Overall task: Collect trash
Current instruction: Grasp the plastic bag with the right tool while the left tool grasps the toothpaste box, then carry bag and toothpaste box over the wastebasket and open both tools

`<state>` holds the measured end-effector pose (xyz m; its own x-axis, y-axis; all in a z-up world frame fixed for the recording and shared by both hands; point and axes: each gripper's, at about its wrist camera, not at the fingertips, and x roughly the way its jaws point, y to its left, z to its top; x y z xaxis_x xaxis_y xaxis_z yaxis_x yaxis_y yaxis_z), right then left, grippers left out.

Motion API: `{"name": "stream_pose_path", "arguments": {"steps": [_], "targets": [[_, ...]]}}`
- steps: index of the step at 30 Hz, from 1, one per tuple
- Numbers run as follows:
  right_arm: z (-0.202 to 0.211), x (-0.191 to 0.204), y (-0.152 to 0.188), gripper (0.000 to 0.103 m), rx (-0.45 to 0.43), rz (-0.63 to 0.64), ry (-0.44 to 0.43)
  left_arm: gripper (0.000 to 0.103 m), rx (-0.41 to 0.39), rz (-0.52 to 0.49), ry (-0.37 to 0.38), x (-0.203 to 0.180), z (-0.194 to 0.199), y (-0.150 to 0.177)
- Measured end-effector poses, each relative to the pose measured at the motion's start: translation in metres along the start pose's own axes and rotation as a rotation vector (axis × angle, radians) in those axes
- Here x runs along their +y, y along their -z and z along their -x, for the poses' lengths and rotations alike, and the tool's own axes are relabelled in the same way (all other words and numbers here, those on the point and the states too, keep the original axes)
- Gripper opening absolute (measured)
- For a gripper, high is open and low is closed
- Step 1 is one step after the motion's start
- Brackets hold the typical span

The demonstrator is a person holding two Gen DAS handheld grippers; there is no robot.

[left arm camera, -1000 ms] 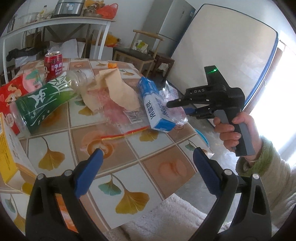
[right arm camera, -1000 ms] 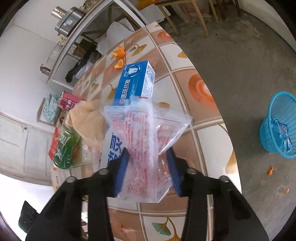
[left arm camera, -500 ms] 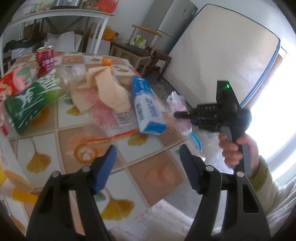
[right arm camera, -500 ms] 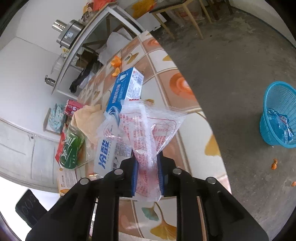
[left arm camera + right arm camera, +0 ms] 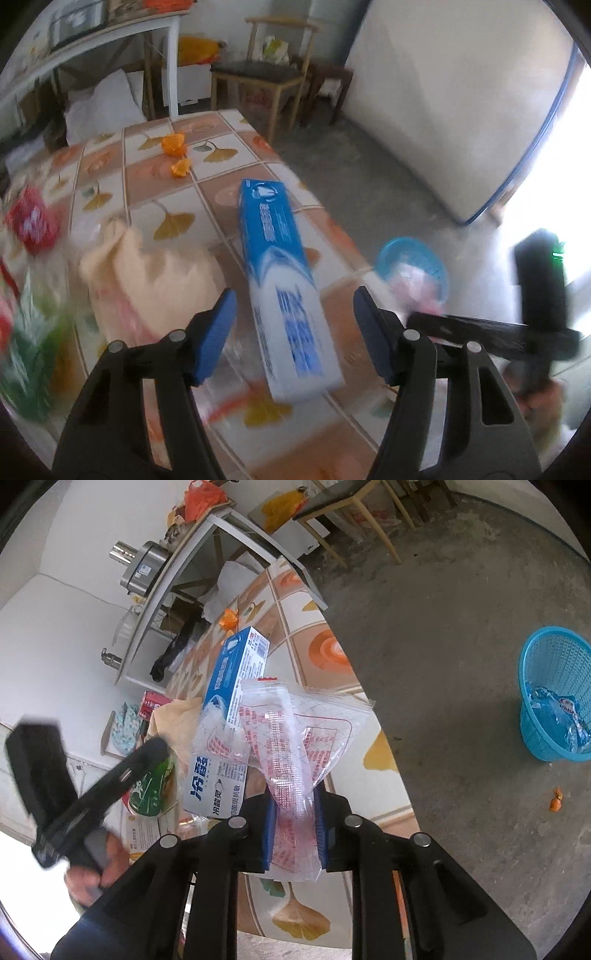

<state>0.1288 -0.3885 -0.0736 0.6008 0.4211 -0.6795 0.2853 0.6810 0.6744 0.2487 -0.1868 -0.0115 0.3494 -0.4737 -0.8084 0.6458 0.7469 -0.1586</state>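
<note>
My right gripper is shut on a clear plastic bag with red print, held above the table's right edge. A blue wastebasket stands on the floor to the right with blue wrappers inside; it also shows in the left wrist view. My left gripper is open and empty, above the blue and white toothpaste box, which straddles the gap between its fingers. The box also shows in the right wrist view. The right gripper's body is seen at the right.
On the tiled table lie a beige paper bag, a red can, a green bottle and orange peel. A wooden chair and a white shelf table stand behind. More peel lies on the floor.
My right gripper has closed on the plastic bag and lifted it off the table toward the right. My left gripper has moved forward over the toothpaste box, still open.
</note>
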Motion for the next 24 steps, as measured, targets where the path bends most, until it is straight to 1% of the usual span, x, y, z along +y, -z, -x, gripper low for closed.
{"name": "stream_pose_path", "arguments": {"steps": [3, 7, 9, 10, 11, 16, 19, 24], "targets": [[0.002, -0.006, 0.001, 0.018, -0.001, -0.011, -0.026, 0.061, 0.069, -0.099, -0.126, -0.014, -0.032, -0.019], [0.003, -0.012, 0.001, 0.018, -0.007, -0.021, -0.049, 0.061, 0.148, -0.134, -0.193, -0.021, -0.058, -0.025], [0.003, -0.014, 0.001, 0.018, -0.009, -0.024, -0.057, 0.057, 0.168, -0.154, -0.239, -0.024, -0.066, -0.025], [0.004, -0.015, 0.001, 0.018, -0.01, -0.025, -0.061, 0.052, 0.178, -0.161, -0.258, -0.025, -0.069, -0.025], [0.004, -0.016, 0.002, 0.018, -0.011, -0.026, -0.064, 0.05, 0.181, -0.162, -0.266, -0.026, -0.071, -0.025], [0.008, -0.019, 0.003, 0.018, -0.023, -0.028, -0.084, 0.049, 0.167, -0.158, -0.276, -0.028, -0.067, -0.025], [0.012, -0.022, 0.003, 0.018, -0.034, -0.031, -0.1, 0.048, 0.14, -0.146, -0.265, -0.032, -0.057, -0.025], [0.024, -0.028, 0.005, 0.018, -0.054, -0.043, -0.135, 0.048, 0.072, -0.136, -0.239, -0.039, -0.032, -0.029]]}}
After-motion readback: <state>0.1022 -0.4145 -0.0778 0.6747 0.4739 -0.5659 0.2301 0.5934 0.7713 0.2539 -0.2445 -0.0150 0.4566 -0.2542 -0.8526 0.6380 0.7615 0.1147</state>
